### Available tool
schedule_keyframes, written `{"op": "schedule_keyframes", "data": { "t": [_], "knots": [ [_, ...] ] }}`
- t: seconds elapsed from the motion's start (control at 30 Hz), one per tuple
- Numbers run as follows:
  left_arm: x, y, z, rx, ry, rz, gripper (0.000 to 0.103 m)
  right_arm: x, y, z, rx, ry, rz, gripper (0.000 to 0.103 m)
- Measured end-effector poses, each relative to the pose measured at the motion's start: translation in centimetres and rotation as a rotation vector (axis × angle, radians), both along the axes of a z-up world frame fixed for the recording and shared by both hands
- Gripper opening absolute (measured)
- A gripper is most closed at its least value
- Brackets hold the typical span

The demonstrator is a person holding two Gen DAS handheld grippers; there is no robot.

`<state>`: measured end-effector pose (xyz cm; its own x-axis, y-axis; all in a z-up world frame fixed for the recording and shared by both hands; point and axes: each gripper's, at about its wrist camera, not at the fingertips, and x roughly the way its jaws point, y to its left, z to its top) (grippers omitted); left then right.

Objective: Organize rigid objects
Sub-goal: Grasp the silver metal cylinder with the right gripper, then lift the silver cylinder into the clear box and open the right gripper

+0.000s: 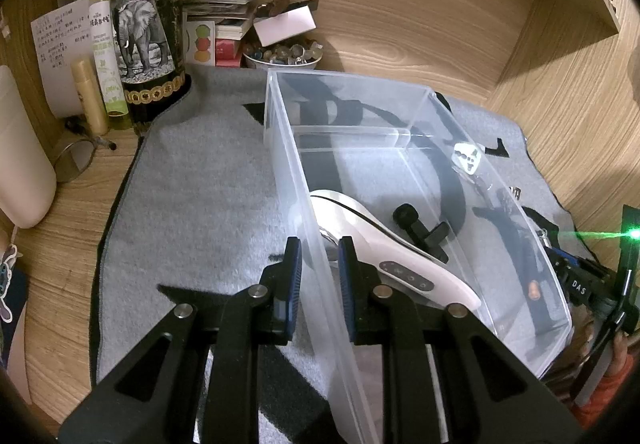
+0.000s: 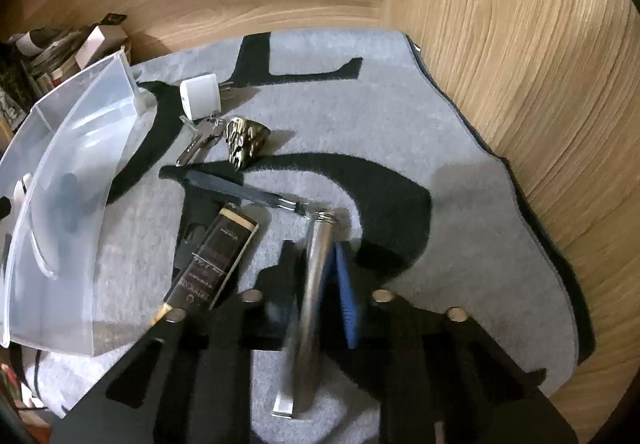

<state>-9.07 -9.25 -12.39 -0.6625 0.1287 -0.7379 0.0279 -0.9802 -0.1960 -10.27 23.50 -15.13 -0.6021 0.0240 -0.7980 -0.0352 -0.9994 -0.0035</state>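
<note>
Right gripper (image 2: 320,284), lower centre of its view, clamped on a slim silver metal tube (image 2: 316,284), long axis along the fingers. Clear plastic bin (image 2: 60,204) lies at left. Left gripper (image 1: 319,276), jaws narrow, pinches the bin's near wall.

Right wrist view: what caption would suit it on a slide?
Right gripper shut on a silver metal tube above the grey mat, clear bin alongside.

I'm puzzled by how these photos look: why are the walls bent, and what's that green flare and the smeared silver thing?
Left wrist view: fisheye curves the wooden wall; a green light flares at the right edge. Right wrist view: same curving; the silver tube between the right gripper fingers is motion-blurred.
</note>
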Motion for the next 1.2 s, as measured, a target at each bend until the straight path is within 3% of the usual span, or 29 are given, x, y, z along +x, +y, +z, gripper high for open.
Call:
{"op": "schedule_keyframes", "data": {
  "t": [0.2, 0.47, 0.9, 1.2],
  "knots": [
    [0.0, 0.0, 0.0, -0.001, -0.001, 0.001, 0.019, -0.2, -0.2, 0.8, -0.029, 0.033, -0.004, 0.014],
    [0.0, 0.0, 0.0, 0.000, -0.001, 0.000, 0.019, -0.2, -2.2, 4.9, -0.043, 0.157, 0.061, 0.014],
    [0.0, 0.0, 0.0, 0.000, 0.000, 0.000, 0.019, -0.4, -6.7, 12.1, -0.080, 0.380, 0.240, 0.014],
    [0.0, 0.1, 0.0, -0.001, -0.001, 0.000, 0.019, -0.6, -11.3, 13.0, -0.097, 0.409, 0.406, 0.014]
  ]
}}
